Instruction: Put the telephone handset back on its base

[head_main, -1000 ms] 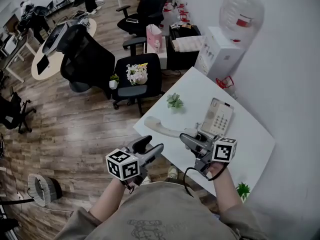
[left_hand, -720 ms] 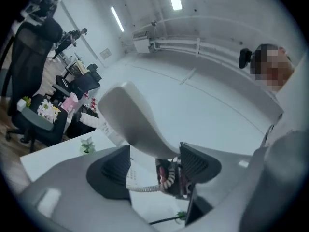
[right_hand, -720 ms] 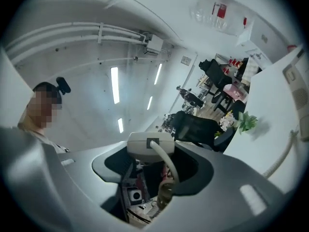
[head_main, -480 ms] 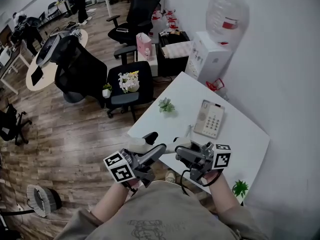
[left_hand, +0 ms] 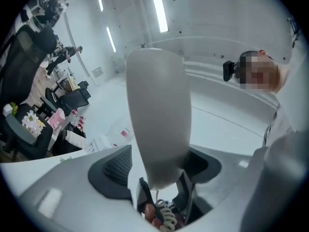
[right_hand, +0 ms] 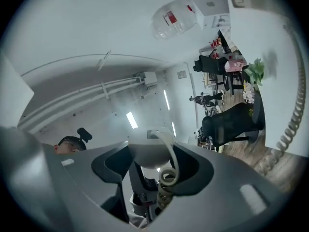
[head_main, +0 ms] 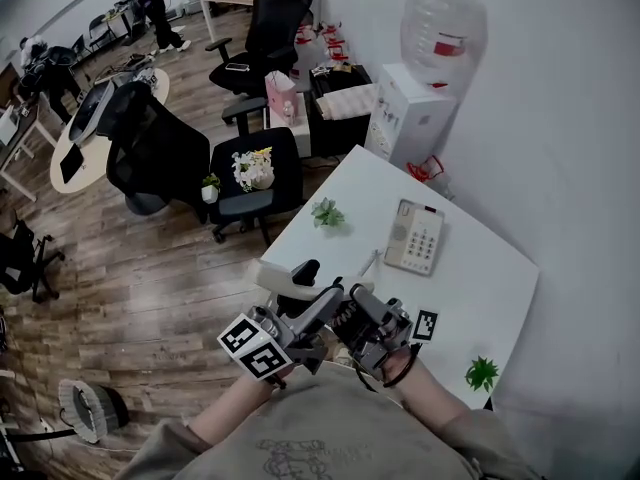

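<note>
White table (head_main: 470,298), lower right of the head view: its near edge sits just above the person's forearms, and the work is at that edge. Left gripper (head_main: 318,303) and right gripper (head_main: 356,304) meet at lower centre, both on the telephone handset (head_main: 280,279), which is held off the surface at the table's near-left corner. Left gripper view: jaws clamped on the handset's cream body (left_hand: 159,115), which stands up between them. Right gripper view: jaws closed on one end of the handset (right_hand: 147,153), the coiled cord (right_hand: 166,178) hanging from it. The base (head_main: 415,238) lies flat further up the table, cradle empty, well apart from the handset. Judgement: pickup done; carry to the base, alignment over the cradle and release all remain. Beyond the base, a small plant (head_main: 326,212) stands at the table's far-left edge. Further, a water dispenser (head_main: 418,108) stands against the white wall, upper right. Black office chairs (head_main: 155,148) on wood flooring (head_main: 150,278) fill the upper left.
</note>
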{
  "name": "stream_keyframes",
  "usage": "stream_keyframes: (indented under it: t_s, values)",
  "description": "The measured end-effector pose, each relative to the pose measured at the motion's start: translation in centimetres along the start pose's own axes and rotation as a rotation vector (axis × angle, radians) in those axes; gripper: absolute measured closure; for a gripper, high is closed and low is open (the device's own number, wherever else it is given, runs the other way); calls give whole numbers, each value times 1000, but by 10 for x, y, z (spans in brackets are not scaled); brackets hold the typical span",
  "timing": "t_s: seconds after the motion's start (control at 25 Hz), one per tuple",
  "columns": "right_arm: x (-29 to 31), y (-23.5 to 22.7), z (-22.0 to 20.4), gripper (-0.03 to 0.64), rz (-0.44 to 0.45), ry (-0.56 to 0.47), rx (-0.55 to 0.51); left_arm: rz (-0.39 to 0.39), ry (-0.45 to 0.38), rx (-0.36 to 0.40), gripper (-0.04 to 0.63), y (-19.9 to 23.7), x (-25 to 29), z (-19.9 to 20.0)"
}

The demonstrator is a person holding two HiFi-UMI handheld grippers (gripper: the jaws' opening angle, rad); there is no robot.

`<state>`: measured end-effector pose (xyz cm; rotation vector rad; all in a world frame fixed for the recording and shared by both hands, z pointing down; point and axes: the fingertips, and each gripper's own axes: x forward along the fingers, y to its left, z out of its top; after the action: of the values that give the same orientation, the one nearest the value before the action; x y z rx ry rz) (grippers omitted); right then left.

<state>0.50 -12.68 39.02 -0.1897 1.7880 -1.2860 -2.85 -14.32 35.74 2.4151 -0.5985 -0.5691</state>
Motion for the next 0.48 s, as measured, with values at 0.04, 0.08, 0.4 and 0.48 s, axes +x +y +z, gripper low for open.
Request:
stream_keyframes:
  t_s: [0.04,0.08,0.4,0.48]
  values:
    - [-1,-1,1,344,-1,-17,-3,16,-9,18,285,0,0,1]
    - [-2,-3,2,344,-5,-30,-8,30,-14,38,308,0,0,2]
    - [-7,-8,8,342,-59,-35,-72,38,-7,-34,367,7,3,-5]
    - [-8,-8,9,341,-73,-21,-101,34,-13,-50,372,8,4,-5]
